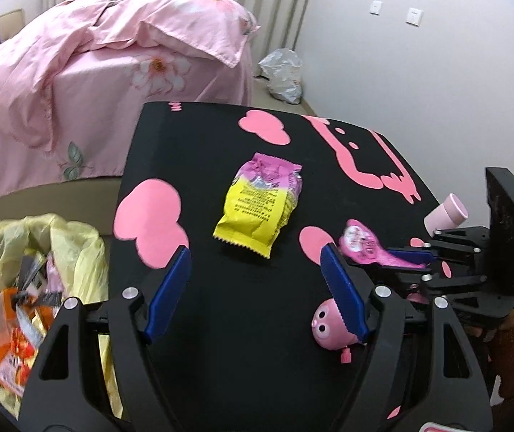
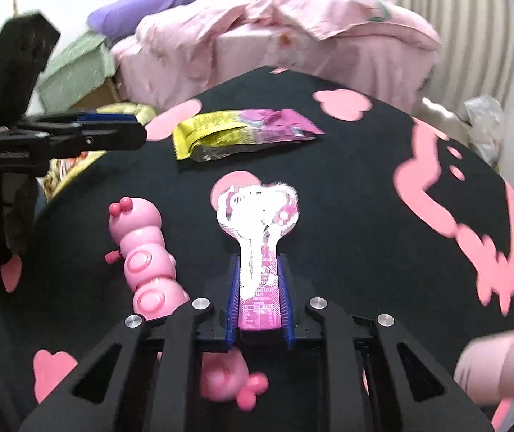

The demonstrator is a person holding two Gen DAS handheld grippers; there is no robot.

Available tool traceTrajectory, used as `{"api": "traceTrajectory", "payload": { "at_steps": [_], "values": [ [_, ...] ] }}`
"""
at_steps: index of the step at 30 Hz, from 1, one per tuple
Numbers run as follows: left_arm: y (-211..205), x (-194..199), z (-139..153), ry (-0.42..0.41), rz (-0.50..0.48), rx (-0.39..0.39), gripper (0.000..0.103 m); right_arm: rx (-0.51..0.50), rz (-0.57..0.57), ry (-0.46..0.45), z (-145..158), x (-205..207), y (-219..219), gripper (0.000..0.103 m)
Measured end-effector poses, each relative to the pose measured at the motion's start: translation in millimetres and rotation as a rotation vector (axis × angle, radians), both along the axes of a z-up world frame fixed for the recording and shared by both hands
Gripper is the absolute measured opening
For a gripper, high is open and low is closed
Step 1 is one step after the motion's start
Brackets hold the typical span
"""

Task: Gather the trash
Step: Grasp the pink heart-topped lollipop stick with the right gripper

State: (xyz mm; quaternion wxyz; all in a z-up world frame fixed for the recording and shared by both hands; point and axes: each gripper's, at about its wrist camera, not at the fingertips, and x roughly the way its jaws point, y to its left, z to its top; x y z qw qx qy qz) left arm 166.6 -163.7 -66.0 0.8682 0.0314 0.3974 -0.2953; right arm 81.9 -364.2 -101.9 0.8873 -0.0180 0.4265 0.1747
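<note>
Both wrist cameras looked steeply down, close over the black tabletop [image 1: 221, 306]; both views shared the yellow-pink snack packet [image 1: 260, 203] [image 2: 242, 133].

Bare black mat [image 1: 221, 306] lying open between the spread blue fingers [image 1: 170, 288] of the left gripper [image 1: 257, 288], yellow-and-pink snack packet [image 1: 260, 203] sitting just ahead, pink caterpillar toy [image 2: 145, 270] crowding the right gripper [image 2: 260, 288], pink cup [image 1: 445, 214] standing beside it, yellow-lined trash bin [image 1: 33, 280] gaping off the mat's edge.

On the counter [image 1: 221, 306], the snack packet [image 1: 258, 203] lies ahead of the left claw [image 1: 257, 288]. The lollipop wrapper [image 2: 257, 237] sits between the right claw's [image 2: 259, 298] fingers, with the caterpillar toy [image 2: 145, 259] to its left. The trash bag [image 1: 41, 270] stands left of the left claw.
</note>
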Motion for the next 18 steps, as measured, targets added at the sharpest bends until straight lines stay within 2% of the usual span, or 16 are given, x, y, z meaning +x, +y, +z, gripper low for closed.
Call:
{"api": "traceTrajectory", "payload": {
  "at_steps": [3,5,8,11,16,17,18],
  "values": [
    [-11.6,13.7,-4.7,0.011,-0.054,0.026,0.073,0.085,-0.084,0.033,-3.3,-14.0,-23.3,0.020],
    [-20.9,26.5,-4.3,0.000,-0.054,0.047,0.077,0.106,-0.121,0.038,-5.5,-21.7,-31.9,0.020],
    [-42.5,46.0,-5.5,0.019,-0.108,0.064,0.090,0.112,-0.173,0.056,-10.7,-32.3,-43.1,0.020],
    [-66.6,64.5,-14.5,0.085,-0.168,0.099,0.091,0.162,-0.194,0.070,-12.1,-38.8,-51.9,0.021],
    [-92.5,76.0,-20.2,0.045,-0.150,0.210,0.090,0.157,-0.206,0.088,-12.2,-39.8,-51.9,0.021],
    [-94.9,79.0,-21.9,0.057,-0.137,0.227,0.088,0.146,-0.204,0.088,-11.9,-40.6,-51.0,0.021],
    [-95.2,82.5,-24.2,0.084,-0.117,0.234,0.079,0.143,-0.205,0.088,-12.2,-39.5,-50.8,0.021]
  ]
}}
